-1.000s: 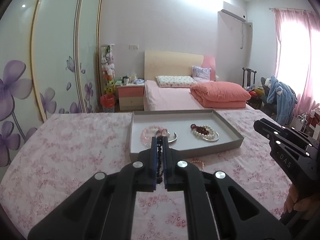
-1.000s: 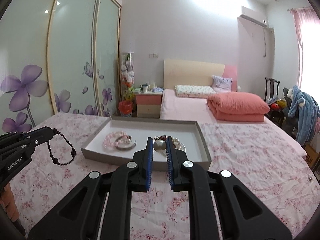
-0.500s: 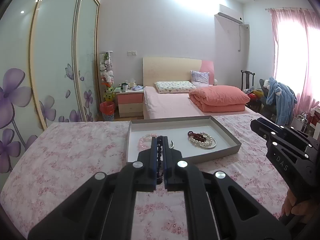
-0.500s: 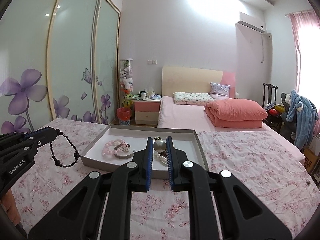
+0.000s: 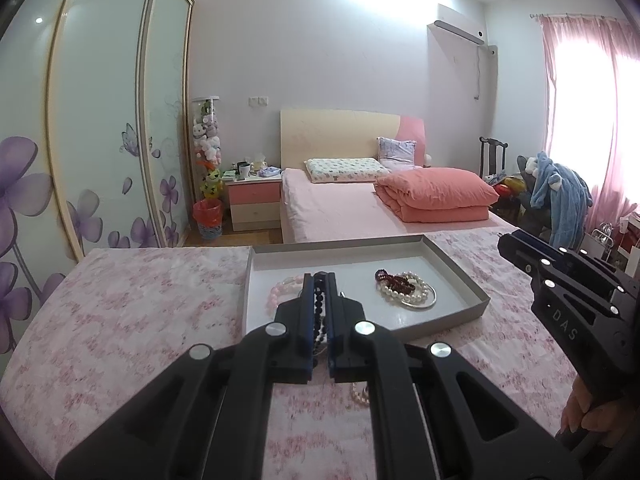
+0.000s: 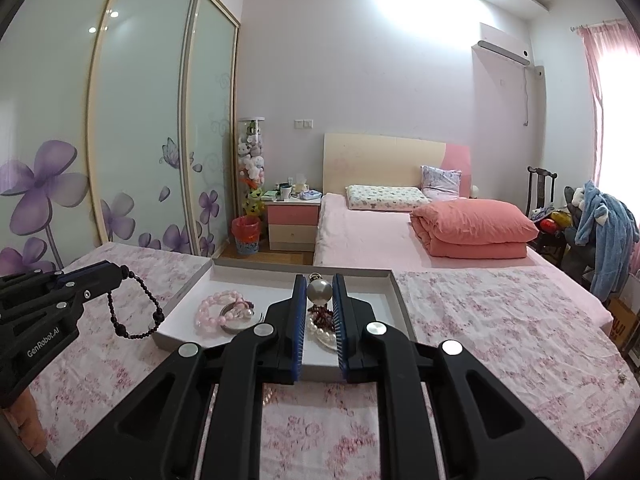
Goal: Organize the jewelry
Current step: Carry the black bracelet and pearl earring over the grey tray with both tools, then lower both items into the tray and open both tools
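A grey-rimmed white tray [image 5: 460, 276] [image 6: 396, 292] lies on the pink floral tablecloth. Inside it are a pink bead bracelet [image 6: 216, 310] [image 5: 280, 290] with a silver ring on the left, and white pearls with dark red beads [image 5: 404, 290] [image 6: 320, 322] on the right. My left gripper [image 5: 319, 280] [image 6: 120, 272] is shut on a black bead bracelet [image 6: 134, 312] [image 5: 319, 304], whose loop hangs above the cloth left of the tray. My right gripper [image 6: 319, 280] is shut on a large grey pearl [image 6: 319, 292] with a small metal cap, held over the tray's near part.
A small pearl strand [image 5: 360, 394] lies on the cloth in front of the tray, partly hidden by my left gripper. Beyond the table stand a bed [image 6: 380, 240] with a folded orange quilt, a nightstand [image 6: 292, 224], and wardrobe doors on the left.
The left gripper has lifted a little and drawn back from the tray, carrying the black bracelet. The right gripper with the pearl has hardly moved.
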`<state>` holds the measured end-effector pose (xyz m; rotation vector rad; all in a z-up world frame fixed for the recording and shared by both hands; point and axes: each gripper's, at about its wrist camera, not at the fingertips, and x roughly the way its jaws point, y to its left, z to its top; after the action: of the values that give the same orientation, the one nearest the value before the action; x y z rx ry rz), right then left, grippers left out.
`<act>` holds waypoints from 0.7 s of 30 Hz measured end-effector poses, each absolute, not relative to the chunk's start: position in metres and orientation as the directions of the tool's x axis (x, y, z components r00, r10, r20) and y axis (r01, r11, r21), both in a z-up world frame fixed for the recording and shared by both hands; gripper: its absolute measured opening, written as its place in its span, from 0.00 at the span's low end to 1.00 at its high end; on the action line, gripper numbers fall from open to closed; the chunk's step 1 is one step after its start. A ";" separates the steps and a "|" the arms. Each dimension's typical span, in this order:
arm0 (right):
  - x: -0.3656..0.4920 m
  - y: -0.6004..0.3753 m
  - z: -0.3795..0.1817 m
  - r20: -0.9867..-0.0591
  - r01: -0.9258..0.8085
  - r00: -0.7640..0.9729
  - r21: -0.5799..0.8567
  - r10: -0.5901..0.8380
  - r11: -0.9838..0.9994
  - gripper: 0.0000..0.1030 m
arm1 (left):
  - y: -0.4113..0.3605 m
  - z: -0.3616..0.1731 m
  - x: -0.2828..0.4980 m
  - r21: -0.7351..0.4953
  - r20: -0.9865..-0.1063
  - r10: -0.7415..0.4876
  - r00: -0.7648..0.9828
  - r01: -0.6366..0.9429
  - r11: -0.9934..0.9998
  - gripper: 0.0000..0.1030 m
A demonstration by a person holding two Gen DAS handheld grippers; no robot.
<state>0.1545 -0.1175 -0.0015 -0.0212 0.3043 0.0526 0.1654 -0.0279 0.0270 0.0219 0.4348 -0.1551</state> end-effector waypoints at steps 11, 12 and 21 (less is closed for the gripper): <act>0.228 -0.124 -0.020 -0.391 -0.072 0.917 0.045 0.084 0.996 0.13 | -0.032 0.012 0.245 -0.042 -0.486 -0.170 0.857 0.172 0.984 0.06; 0.235 -0.124 -0.024 -0.404 -0.073 0.911 0.050 0.087 0.996 0.14 | -0.033 0.008 0.251 -0.040 -0.492 -0.168 0.854 0.170 0.985 0.06; 0.280 -0.115 -0.048 -0.492 -0.093 0.863 0.073 0.117 0.993 0.14 | -0.038 -0.020 0.300 -0.058 -0.551 -0.176 0.816 0.174 0.983 0.06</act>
<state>0.2798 -0.1155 -0.0482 0.0477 0.5185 0.1098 0.2995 -0.0376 -0.0202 -0.0051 0.5881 -0.1866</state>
